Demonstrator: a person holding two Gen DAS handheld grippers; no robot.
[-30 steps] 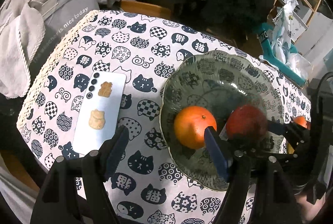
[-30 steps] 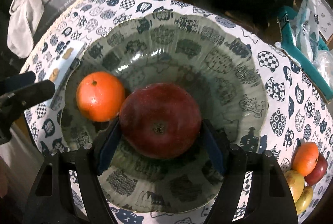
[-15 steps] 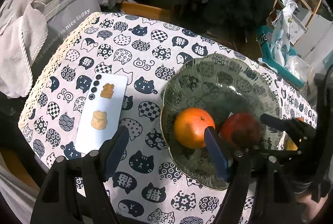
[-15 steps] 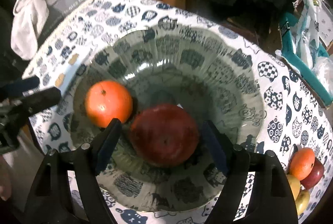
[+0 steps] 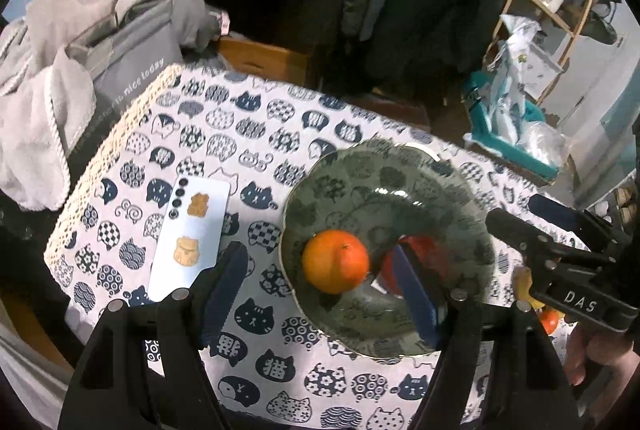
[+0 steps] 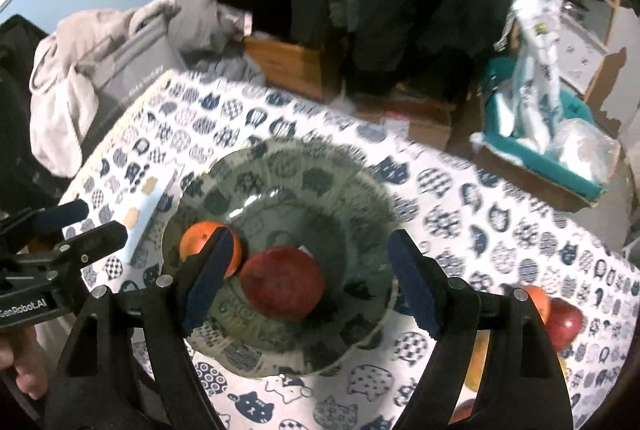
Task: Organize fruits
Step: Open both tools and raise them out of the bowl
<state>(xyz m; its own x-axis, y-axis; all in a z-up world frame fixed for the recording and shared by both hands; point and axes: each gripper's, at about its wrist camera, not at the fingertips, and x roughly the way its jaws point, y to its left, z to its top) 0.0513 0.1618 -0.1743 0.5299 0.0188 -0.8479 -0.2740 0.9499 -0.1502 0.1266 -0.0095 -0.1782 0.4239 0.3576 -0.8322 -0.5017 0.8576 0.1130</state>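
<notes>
A dark patterned bowl (image 5: 360,158) (image 6: 280,150) sits on the cat-print tablecloth. In it lie an orange (image 5: 335,261) (image 6: 196,242) and, touching it, a dark red apple (image 6: 282,282) (image 5: 424,250). My right gripper (image 6: 310,242) (image 5: 516,208) hangs open above the bowl, the apple lying free below and between its blue pads. My left gripper (image 5: 318,254) (image 6: 98,220) is also open and empty, raised over the bowl's left side. Its right finger hides part of the apple in the left wrist view.
A pale blue phone (image 5: 192,238) (image 6: 148,206) lies left of the bowl. More fruit (image 6: 560,318) (image 5: 548,322) is piled at the table's right edge. A grey bag with a towel (image 5: 100,70) stands off the left edge, and a teal box (image 6: 540,150) sits beyond.
Both grippers have risen away from the bowl. The right gripper's pads have widened off the apple, which stays in the bowl next to the orange.
</notes>
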